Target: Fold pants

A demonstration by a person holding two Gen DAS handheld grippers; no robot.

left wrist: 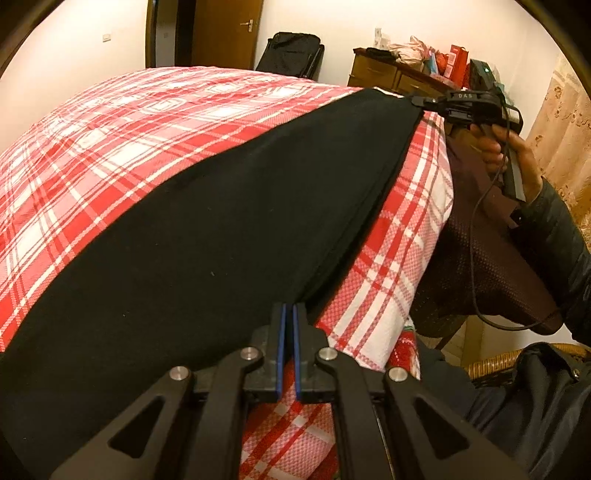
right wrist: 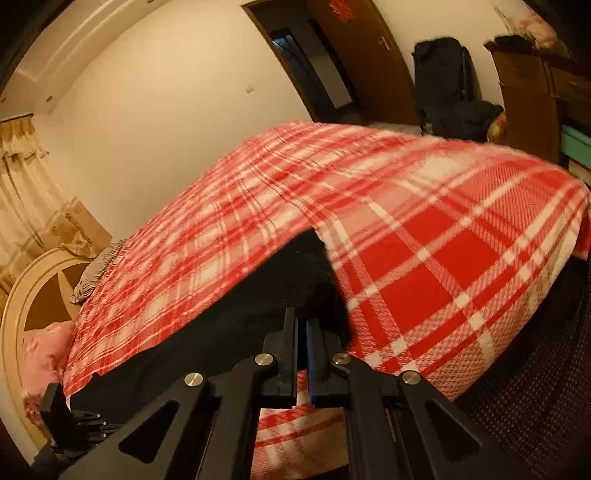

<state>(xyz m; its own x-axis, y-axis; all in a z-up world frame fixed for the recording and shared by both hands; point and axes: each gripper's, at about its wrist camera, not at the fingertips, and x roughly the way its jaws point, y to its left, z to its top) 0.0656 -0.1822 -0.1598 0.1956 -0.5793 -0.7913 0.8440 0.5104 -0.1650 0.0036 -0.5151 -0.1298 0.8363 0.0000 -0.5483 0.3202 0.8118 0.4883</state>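
Note:
Black pants [left wrist: 229, 229] lie stretched in a long band along the near edge of a bed with a red and white plaid blanket [left wrist: 110, 140]. My left gripper [left wrist: 290, 314] is at one end of the band, its blue pads pressed together on the pants' edge. At the far end, a hand holds my right gripper [left wrist: 417, 99], pinching the other corner. In the right wrist view the right gripper [right wrist: 301, 321] is shut on the pants [right wrist: 240, 317], which run off to the lower left over the blanket [right wrist: 424, 266]. The left gripper's body [right wrist: 59, 410] shows at that lower left.
A wooden dresser [left wrist: 399, 74] piled with clutter stands past the bed's far corner, beside a black bag [left wrist: 295, 51] and a door [left wrist: 225, 33]. A wicker chair [left wrist: 491, 365] sits by the bed's side. The headboard [right wrist: 37, 295] and a pink pillow [right wrist: 44, 354] are at the left.

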